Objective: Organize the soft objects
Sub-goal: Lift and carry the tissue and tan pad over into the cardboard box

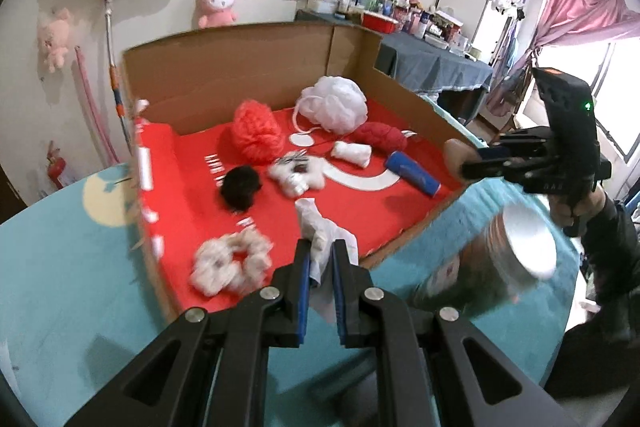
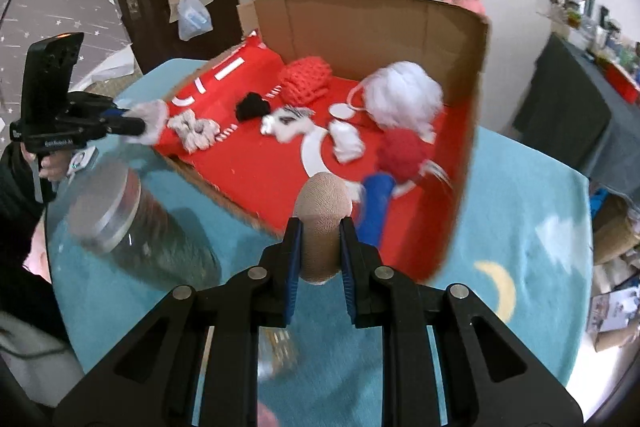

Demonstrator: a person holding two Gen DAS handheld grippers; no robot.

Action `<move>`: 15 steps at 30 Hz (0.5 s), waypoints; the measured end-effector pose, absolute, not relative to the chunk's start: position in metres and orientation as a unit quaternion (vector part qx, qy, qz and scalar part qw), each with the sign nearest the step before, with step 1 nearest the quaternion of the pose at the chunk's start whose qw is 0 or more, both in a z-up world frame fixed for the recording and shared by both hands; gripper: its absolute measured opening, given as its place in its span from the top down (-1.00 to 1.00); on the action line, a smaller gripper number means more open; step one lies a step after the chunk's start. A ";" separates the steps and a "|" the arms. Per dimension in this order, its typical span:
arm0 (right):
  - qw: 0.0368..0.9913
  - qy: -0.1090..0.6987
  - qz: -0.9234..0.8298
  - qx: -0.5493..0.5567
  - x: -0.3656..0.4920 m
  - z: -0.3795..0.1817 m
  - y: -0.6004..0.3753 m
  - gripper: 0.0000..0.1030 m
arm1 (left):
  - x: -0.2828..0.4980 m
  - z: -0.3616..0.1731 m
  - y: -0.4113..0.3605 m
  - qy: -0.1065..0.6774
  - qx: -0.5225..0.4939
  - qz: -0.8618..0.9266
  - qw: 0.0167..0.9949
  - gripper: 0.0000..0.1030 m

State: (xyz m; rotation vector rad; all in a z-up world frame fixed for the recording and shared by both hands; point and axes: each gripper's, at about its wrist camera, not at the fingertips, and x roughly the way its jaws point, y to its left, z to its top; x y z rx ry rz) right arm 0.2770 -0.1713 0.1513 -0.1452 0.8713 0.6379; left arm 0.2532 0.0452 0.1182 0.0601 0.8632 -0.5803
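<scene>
Two grippers each hold something soft above a teal cloth (image 1: 72, 267) on a table. The left gripper (image 1: 320, 287) has its jaws nearly closed on a limp white rag (image 1: 320, 231), hanging over the near edge of an open cardboard box (image 1: 224, 67). The right gripper (image 2: 320, 255) has its jaws clamped around a tan sock roll (image 2: 322, 223), held just outside the box's near wall.

The box is lined in red and already holds a white loofah (image 1: 334, 103), a red loofah (image 1: 256, 131), a white scrunchie (image 1: 228, 265), a blue roll (image 1: 412, 173) and other small soft pieces.

A lidded jar (image 1: 516, 251) stands on the cloth between the two grippers. Risk: either arm swinging low could likely knock the jar over. The rag is thinly pinched and may slip out early, landing on the cloth.
</scene>
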 end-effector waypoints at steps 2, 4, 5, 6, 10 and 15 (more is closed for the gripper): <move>0.847 0.428 0.308 -0.066 0.289 0.151 -0.160 0.65 | 0.263 0.117 0.034 0.423 0.029 -0.279 0.861 0.79; 0.834 0.449 0.314 -0.063 0.304 0.148 -0.148 0.64 | 0.276 0.115 0.021 0.438 0.030 -0.280 0.854 0.79; 0.829 0.458 0.314 -0.062 0.313 0.146 -0.141 0.64 | 0.283 0.113 0.014 0.448 0.031 -0.279 0.849 0.79; 0.826 0.465 0.313 -0.065 0.317 0.144 -0.136 0.64 | 0.288 0.110 0.009 0.456 0.033 -0.279 0.844 0.79; 0.807 0.500 0.305 -0.078 0.337 0.133 -0.119 0.61 | 0.303 0.098 -0.009 0.483 0.051 -0.272 0.831 0.79; 0.791 0.530 0.292 -0.090 0.351 0.121 -0.108 0.61 | 0.318 0.084 -0.021 0.506 0.064 -0.260 0.820 0.79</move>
